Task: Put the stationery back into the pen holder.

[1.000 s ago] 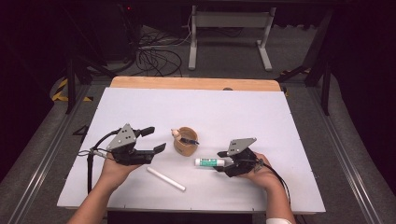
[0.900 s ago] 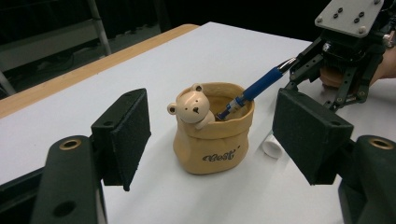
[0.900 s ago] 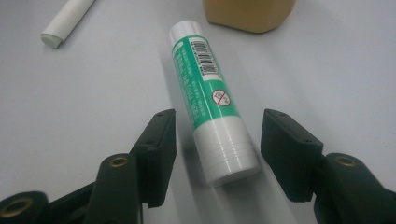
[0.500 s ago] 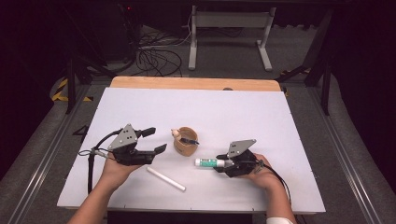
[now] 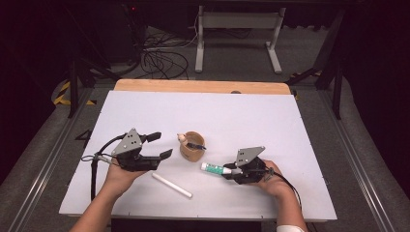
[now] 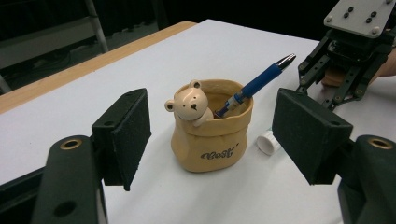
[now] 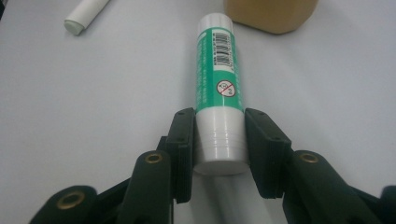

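Note:
A green-and-white glue stick (image 5: 215, 168) (image 7: 217, 79) lies on the white table, cap end toward a tan bag-shaped pot (image 5: 192, 146) (image 6: 210, 140). The pot has a bear figure on its rim and a blue pen (image 6: 254, 86) inside. My right gripper (image 5: 231, 171) (image 7: 219, 149) has just been closing its jaws, and both pads now press the stick's white base. My left gripper (image 5: 159, 145) (image 6: 215, 135) is open, level, aimed at the pot with a gap between. The right gripper (image 6: 345, 60) appears beyond the pot in the left gripper view.
A white cylindrical stick (image 5: 171, 185) (image 7: 86, 14) lies near the front edge between my hands. The white table top (image 5: 232, 116) ends at a wooden strip (image 5: 203, 86) at the back. Beyond it, cables and a metal stand (image 5: 237, 29) sit on the floor.
The right gripper's jaws have drawn in onto the glue stick. Both hands, the pot and the white stick have kept their places.

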Available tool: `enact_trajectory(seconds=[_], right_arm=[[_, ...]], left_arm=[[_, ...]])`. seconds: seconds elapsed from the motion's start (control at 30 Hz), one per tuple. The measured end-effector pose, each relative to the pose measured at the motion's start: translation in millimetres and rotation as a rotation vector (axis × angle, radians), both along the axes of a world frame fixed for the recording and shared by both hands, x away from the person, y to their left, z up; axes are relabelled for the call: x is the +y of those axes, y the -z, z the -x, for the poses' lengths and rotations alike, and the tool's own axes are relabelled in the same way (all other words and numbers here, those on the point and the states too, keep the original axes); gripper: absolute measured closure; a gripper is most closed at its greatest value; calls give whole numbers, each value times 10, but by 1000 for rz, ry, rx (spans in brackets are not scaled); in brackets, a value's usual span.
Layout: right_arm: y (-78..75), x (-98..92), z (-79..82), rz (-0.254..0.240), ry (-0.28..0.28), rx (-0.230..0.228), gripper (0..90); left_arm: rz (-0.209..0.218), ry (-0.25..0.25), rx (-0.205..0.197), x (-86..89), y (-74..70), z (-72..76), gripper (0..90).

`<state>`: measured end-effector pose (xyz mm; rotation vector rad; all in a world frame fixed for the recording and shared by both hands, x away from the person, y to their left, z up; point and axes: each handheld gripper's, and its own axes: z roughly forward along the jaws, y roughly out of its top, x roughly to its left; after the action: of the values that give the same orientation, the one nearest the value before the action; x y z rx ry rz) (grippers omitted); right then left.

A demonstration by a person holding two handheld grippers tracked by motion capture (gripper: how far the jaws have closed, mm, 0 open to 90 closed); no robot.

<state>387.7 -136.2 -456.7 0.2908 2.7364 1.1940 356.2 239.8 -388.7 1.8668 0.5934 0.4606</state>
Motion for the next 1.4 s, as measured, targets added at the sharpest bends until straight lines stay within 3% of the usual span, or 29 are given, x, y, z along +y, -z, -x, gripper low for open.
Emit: enact_trajectory(seconds=[0.27, 0.7, 0.83, 1.07, 1.4], right_arm=[[-158, 31, 67, -39, -2, -37, 653], [-443, 185, 176, -157, 12, 61, 654], [-517, 255, 202, -170, 32, 68, 654], [-643, 368, 271, -197, 51, 82, 654], [-755, 533, 357, -200, 89, 63, 654]], left_arm=[[-12, 21, -5, -33, 11, 14, 298], [-36, 79, -25, -94, 15, 51, 295], [-57, 86, -49, -133, 8, 83, 293], [-115, 117, -89, -224, 0, 151, 280], [-249, 167, -209, -393, -13, 309, 267]])
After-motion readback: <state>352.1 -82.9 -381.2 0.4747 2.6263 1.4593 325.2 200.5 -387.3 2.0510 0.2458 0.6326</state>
